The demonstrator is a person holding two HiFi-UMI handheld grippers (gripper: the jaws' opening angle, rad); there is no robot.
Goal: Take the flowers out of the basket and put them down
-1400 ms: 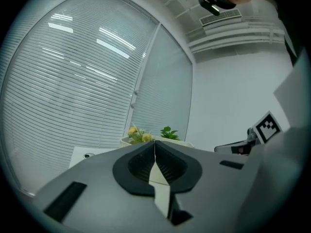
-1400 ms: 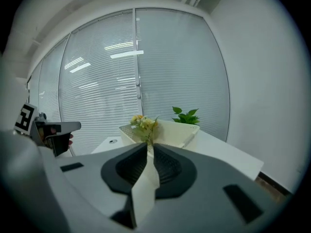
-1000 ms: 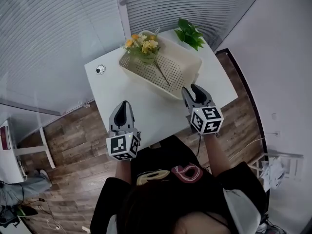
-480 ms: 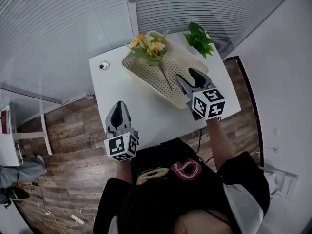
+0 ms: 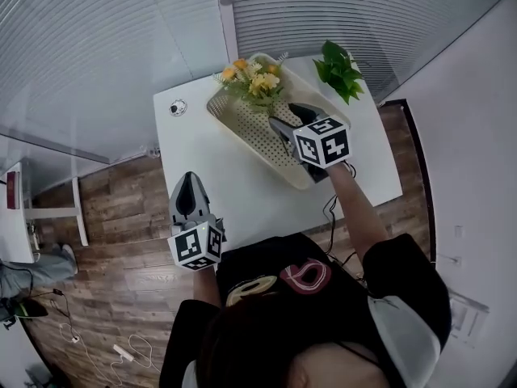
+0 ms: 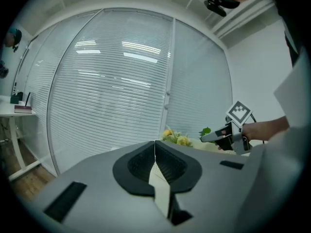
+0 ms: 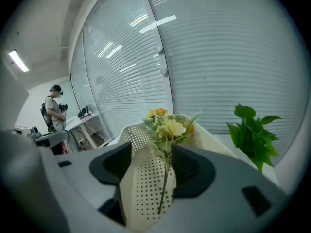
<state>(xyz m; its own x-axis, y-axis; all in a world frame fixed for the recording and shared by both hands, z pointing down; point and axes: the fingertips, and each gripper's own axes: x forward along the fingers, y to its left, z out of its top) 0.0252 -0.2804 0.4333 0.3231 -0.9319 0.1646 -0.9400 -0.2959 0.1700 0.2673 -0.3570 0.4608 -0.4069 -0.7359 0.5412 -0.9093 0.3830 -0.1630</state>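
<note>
Right gripper (image 5: 287,118): jaws just opened wide, stem of flowers (image 5: 257,83) framed between, ungripped. Thin stem could be missed, basket (image 5: 242,124) dragged. Left gripper (image 5: 190,189) clenched, empty.

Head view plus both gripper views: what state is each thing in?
Flowers: lying in the basket, not gripped.
Basket: upright on the table, holding the flowers.
Right gripper: open, jaws just been opening, over the basket; stem lines up with the gap, unclamped.
Left gripper: shut, empty.
Plant: upright beside the basket.
</note>
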